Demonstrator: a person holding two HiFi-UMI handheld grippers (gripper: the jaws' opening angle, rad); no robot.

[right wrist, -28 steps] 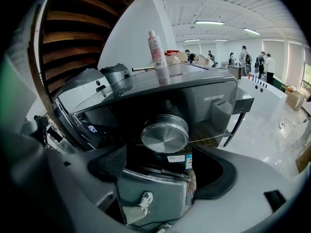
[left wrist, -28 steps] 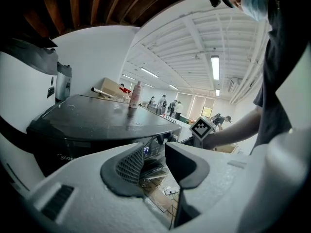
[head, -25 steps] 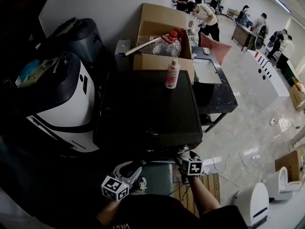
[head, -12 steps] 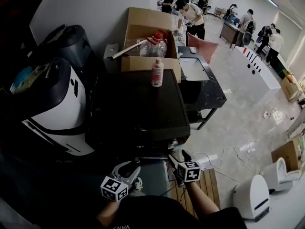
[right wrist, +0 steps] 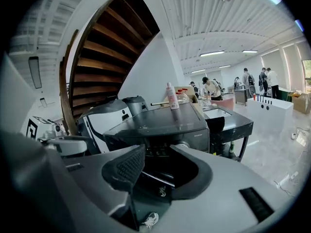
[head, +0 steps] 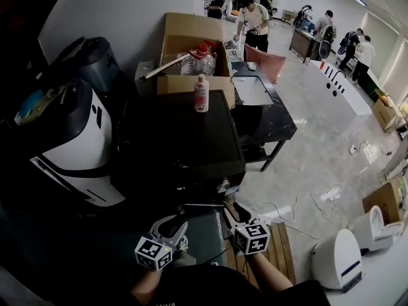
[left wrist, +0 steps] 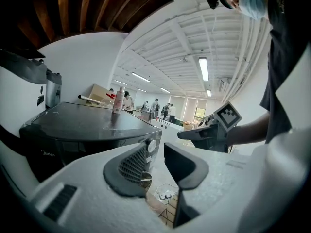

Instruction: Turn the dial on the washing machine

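The right tongs [right wrist: 155, 166] are pointing at the dial [right wrist: 183, 144] at the right end of the washing machine's [head: 172, 152] front panel. Their jaws have just been closing with nothing between them, probably sizing for the knob. The left tongs [left wrist: 155, 159], empty and also slightly narrowed, are waiting wide apart.

The left gripper [head: 176, 225] and right gripper [head: 233, 210] have grey shells, black jaws and checkered marker cubes [head: 153, 252].

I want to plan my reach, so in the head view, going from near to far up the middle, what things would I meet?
washing machine → bottle → cardboard box → people
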